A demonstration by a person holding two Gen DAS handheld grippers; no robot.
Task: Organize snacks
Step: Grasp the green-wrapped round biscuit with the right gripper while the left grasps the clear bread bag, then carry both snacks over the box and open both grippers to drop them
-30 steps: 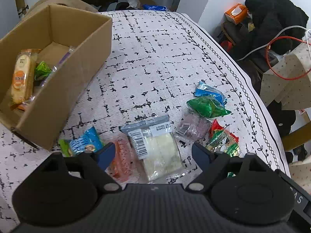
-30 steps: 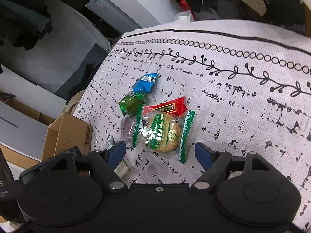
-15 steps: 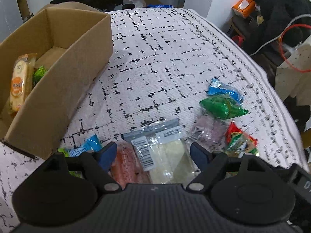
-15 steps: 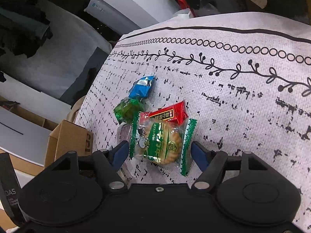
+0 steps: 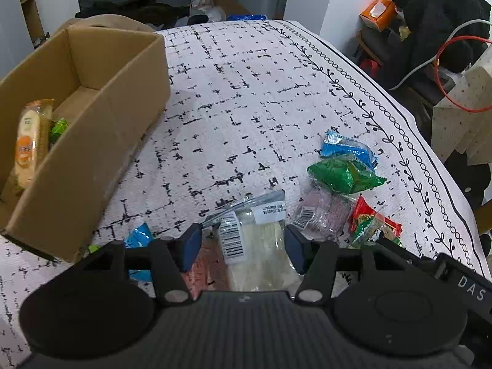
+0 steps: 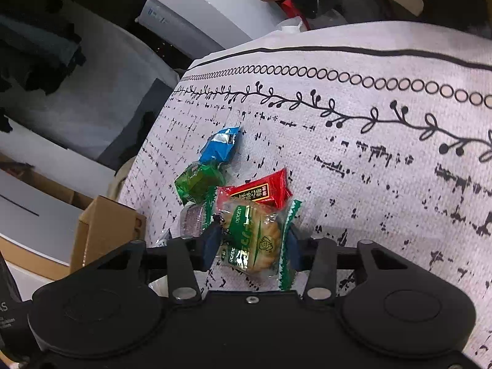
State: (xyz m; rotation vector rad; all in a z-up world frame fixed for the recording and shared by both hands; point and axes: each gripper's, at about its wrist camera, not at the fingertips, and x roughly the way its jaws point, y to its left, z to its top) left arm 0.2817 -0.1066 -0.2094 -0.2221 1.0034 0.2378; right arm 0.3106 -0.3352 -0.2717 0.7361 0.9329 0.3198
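**Two grippers poised over wrapped snacks, box waiting at left**

Bench (image 5: 246,98): covered by a white cloth with black dashes and a vine border; it carries everything named below.

Box (image 5: 101,141): open cardboard, at the left of the left wrist view, already holding an orange-labelled pack (image 5: 29,141) and a small green one beside it. In my judgement this is where the loose snacks belong.

Left gripper (image 5: 243,243): released, its blue pads set either side of a clear bag (image 5: 258,240) with a barcode label. The bag lies flat on the bench and partly over a pinkish pack.

Right gripper (image 6: 250,243): pads drawn in against the edges of the cracker pack (image 6: 255,236), green-trimmed; whether they grip it firmly I cannot tell. The pack rests on the bench, overlapping a red pack (image 6: 258,189).

Smaller loose snacks: green pack (image 6: 198,181), blue pack (image 6: 220,146) and a purple pack (image 6: 192,218), clustered just beyond the cracker pack.

Step in hand, as judged: closing on one snack per gripper. To do it well, pinch across the body, not the crimped seal; keep the pads low so the slippery film does not slide out; lift straight up, so that neighbours touching each pack are not dragged.
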